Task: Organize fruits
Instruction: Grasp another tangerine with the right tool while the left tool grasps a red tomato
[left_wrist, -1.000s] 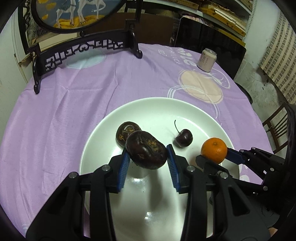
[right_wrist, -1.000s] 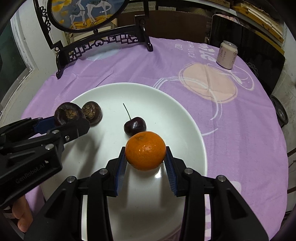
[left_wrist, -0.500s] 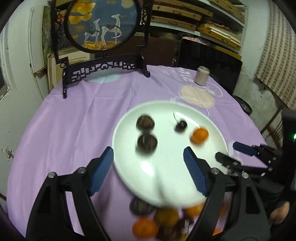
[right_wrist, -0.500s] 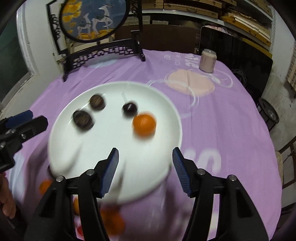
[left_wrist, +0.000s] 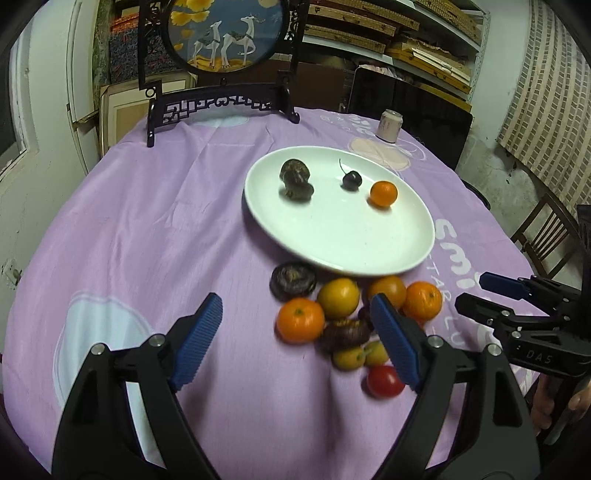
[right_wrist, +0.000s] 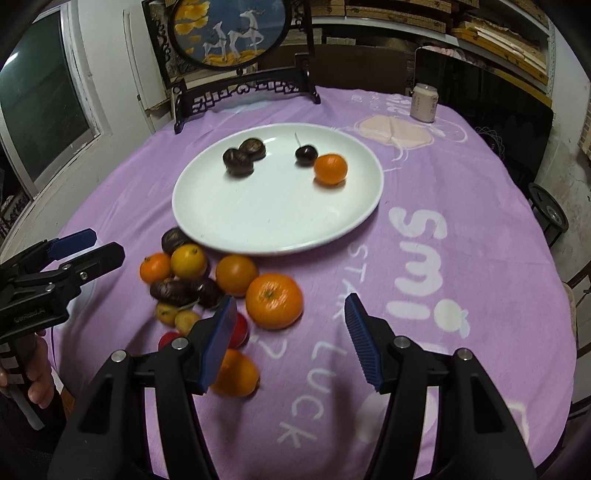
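Observation:
A white plate (left_wrist: 351, 240) (right_wrist: 277, 214) on the purple cloth holds two dark water chestnuts (left_wrist: 295, 181) (right_wrist: 242, 157), a cherry (left_wrist: 351, 180) (right_wrist: 306, 155) and a small orange (left_wrist: 384, 194) (right_wrist: 330, 168). A pile of loose fruit (left_wrist: 343, 314) (right_wrist: 207, 288) lies in front of the plate: oranges, dark chestnuts, small yellow fruits and red tomatoes. My left gripper (left_wrist: 295, 310) (right_wrist: 105, 243) hovers above the pile's left part. Its jaws are opening and grip nothing. My right gripper (right_wrist: 291, 302) (left_wrist: 472, 290) is open and empty above a large orange (right_wrist: 274, 301).
A round painted screen on a black carved stand (left_wrist: 221, 107) stands at the table's far edge. A drink can (left_wrist: 390, 125) sits at the far right. A wooden chair (left_wrist: 546, 236) is beside the table on the right. A hand (right_wrist: 33, 369) holds the left gripper.
The left gripper let go of a dark chestnut and the right one of an orange, both now on the plate. Both grippers opened and drew back to the loose fruit pile.

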